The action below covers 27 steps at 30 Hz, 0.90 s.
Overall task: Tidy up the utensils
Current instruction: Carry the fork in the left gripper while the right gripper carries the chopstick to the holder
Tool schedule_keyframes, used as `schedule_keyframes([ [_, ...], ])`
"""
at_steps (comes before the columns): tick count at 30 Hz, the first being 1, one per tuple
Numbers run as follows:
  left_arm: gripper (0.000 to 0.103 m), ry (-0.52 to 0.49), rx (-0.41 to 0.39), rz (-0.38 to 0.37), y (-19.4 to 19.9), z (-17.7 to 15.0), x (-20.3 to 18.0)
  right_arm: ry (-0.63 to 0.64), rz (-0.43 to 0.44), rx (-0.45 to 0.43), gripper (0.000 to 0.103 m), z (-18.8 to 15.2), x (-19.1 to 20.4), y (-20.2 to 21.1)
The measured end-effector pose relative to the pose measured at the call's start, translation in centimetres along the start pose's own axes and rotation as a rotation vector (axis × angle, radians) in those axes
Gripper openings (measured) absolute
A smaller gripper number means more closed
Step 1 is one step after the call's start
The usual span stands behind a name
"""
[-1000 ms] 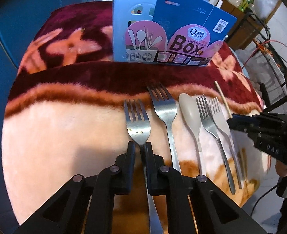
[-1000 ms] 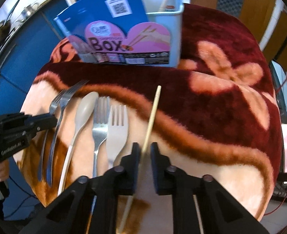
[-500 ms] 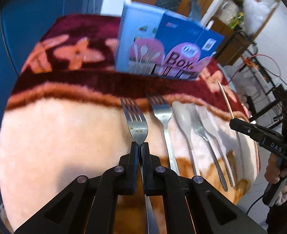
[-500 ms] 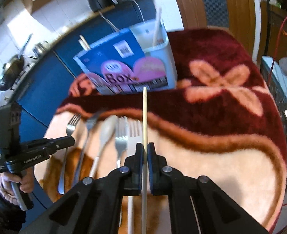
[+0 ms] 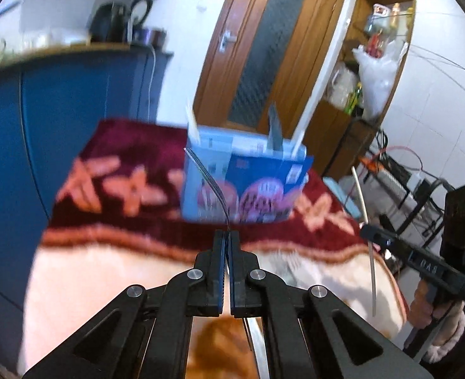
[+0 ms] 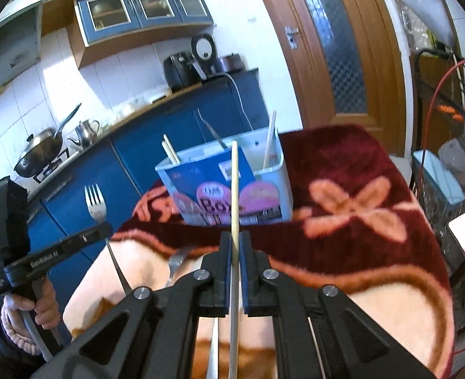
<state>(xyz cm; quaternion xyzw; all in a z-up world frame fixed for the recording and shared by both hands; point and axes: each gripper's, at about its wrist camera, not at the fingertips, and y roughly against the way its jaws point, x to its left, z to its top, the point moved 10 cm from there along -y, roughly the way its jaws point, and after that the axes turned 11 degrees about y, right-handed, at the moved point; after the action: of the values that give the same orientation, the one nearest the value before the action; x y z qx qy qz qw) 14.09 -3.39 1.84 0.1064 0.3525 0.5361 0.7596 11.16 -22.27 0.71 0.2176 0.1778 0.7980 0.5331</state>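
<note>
Left tongs [image 5: 226, 235] were clamped on a fork [image 5: 212, 189], right tongs [image 6: 236, 237] on a chopstick [image 6: 235, 189], both before the holder box [image 6: 229, 186]; thin-edge grips risked pivoting, missing its opening.

Dark red blanket [image 6: 343, 164] with peach flowers; pale blue holder [image 6: 284, 183]; blue-and-pink label [image 6: 213, 189]; silver fork [image 6: 96, 203].

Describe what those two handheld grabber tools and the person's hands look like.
Both grippers, left and right, are matte black plastic with blue finger pads and silver pivot pins. White lettering marks their sides; one shows a green light. The left hand is bare with a pink fuzzy cuff.
</note>
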Motion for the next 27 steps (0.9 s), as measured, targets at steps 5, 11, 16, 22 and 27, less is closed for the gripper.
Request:
schedule_keyframes([
  [5, 0.002, -0.004, -0.093, 0.0, 1.1, 4.2, -0.7, 0.005, -0.009, -0.046, 0.006, 1.2, -0.3, 0.0],
  [11, 0.002, -0.017, -0.206, 0.019, 1.7, 9.4, -1.7, -0.001, -0.009, -0.081, 0.006, 2.2, -1.0, -0.5],
  [16, 0.002, -0.052, -0.293, 0.065, 1.0, 13.1, -2.1, -0.011, -0.006, -0.081, 0.006, 2.2, -1.6, -1.0],
  [22, 0.002, -0.051, -0.351, 0.104, -0.9, 16.4, -2.2, -0.029, -0.01, -0.085, 0.006, 2.5, -2.8, -1.4],
  [27, 0.002, -0.07, -0.376, 0.129, -2.6, 17.5, -2.6, -0.029, -0.024, -0.117, 0.006, 4.1, -3.4, -1.4],
])
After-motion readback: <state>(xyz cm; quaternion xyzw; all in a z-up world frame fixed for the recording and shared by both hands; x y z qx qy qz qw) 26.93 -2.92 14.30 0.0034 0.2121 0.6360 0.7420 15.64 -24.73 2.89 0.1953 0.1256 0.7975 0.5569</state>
